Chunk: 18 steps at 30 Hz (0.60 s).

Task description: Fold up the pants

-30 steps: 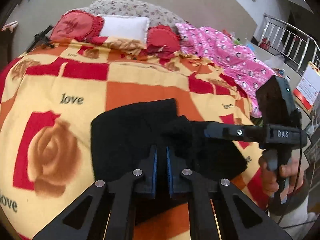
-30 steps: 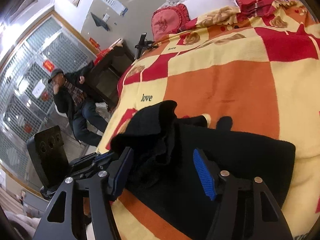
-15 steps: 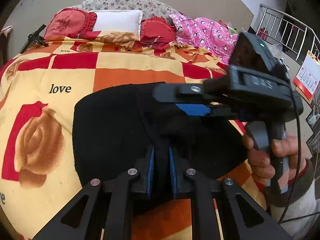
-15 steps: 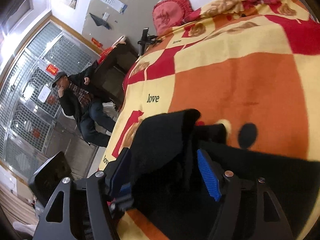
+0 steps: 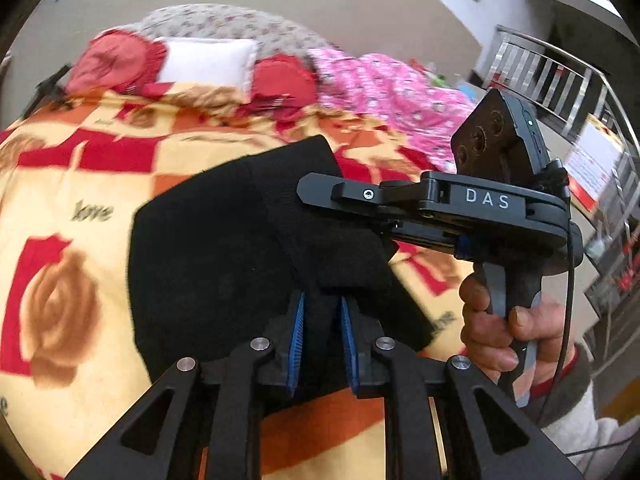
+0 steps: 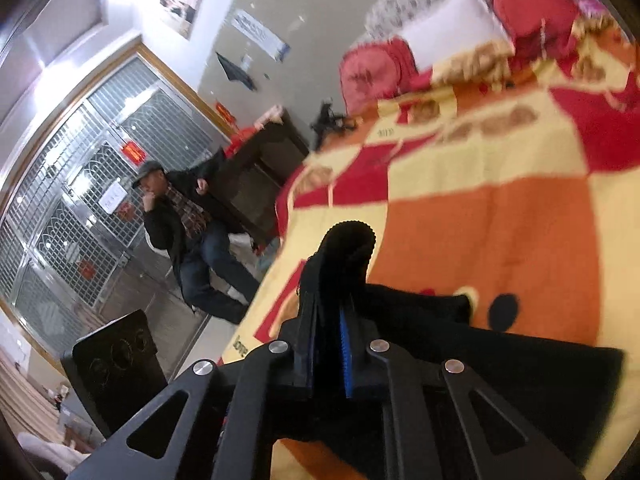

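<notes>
Black pants lie on an orange, red and yellow blanket. At the bottom of the left wrist view, my left gripper has a bunched edge of the cloth between its blue pads; its jaws are opening slightly but still pinch the fabric. From the right, a hand holds my right gripper against the raised part of the pants. In the right wrist view, the right gripper is shut on a fold of the pants that stands up beyond its fingertips. The rest of the garment trails down to the right.
Red and white pillows and a pink quilt lie at the head of the bed. A metal railing stands at the far right. A person sits beside the bed near a dark cabinet.
The right gripper's jaws, wide apart around the bunched cloth before, have shut on it and lifted the fold. The pants edge has risen off the blanket. The left pads stand slightly wider.
</notes>
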Motion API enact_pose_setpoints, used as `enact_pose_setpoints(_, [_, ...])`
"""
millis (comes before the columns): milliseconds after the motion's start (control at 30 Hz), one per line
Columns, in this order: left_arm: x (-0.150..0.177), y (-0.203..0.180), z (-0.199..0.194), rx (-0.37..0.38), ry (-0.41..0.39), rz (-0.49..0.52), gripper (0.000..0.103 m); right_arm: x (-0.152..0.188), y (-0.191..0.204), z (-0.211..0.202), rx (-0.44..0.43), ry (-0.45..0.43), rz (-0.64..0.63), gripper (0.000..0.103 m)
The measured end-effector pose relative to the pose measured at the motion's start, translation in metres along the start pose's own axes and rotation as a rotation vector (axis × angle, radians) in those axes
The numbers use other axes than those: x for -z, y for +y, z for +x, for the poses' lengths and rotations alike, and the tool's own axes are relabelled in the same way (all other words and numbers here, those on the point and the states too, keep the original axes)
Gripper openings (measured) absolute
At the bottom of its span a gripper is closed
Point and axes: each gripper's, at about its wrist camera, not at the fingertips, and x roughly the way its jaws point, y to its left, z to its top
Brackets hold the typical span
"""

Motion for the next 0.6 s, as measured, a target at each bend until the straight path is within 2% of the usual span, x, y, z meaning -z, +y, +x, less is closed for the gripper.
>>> enact_pose_setpoints(100, [-0.004,-0.019,0.017,0.054,0.032,0.035,0.016,0.004,-0.001,-0.034,0.030,-0.045,-0.001,0.009])
enact_pose_setpoints(200, [-0.002,-0.028,0.045,0.085,0.089,0.058,0.016,0.016,-0.015,-0.063,0.112,-0.061,0.016,0.009])
enact_pose_setpoints(300, [0.002,-0.026,0.078,0.095,0.170,0.045,0.019,0.030,-0.044,-0.075,0.212,-0.048,0.083,0.009])
enact_pose_setpoints(367, [0.000,-0.019,0.086,0.094,0.189,0.029,0.022,0.037,-0.064,-0.067,0.294,-0.002,0.113,0.014])
enact_pose_setpoints(400, [-0.005,-0.015,0.082,0.096,0.187,0.017,0.025,0.040,-0.072,-0.062,0.332,0.013,0.123,0.018])
enact_pose_setpoints(467, [-0.014,-0.011,0.067,0.085,0.206,0.003,0.038,0.043,-0.078,-0.061,0.327,0.016,0.139,0.021])
enact_pose_setpoints(533, [-0.020,-0.014,0.042,0.082,0.158,0.031,0.052,0.039,-0.071,-0.067,0.362,0.013,0.106,0.021])
enact_pose_setpoints(600, [-0.023,-0.017,0.008,0.012,0.075,0.090,0.061,0.032,-0.060,-0.077,0.389,-0.008,0.068,0.025])
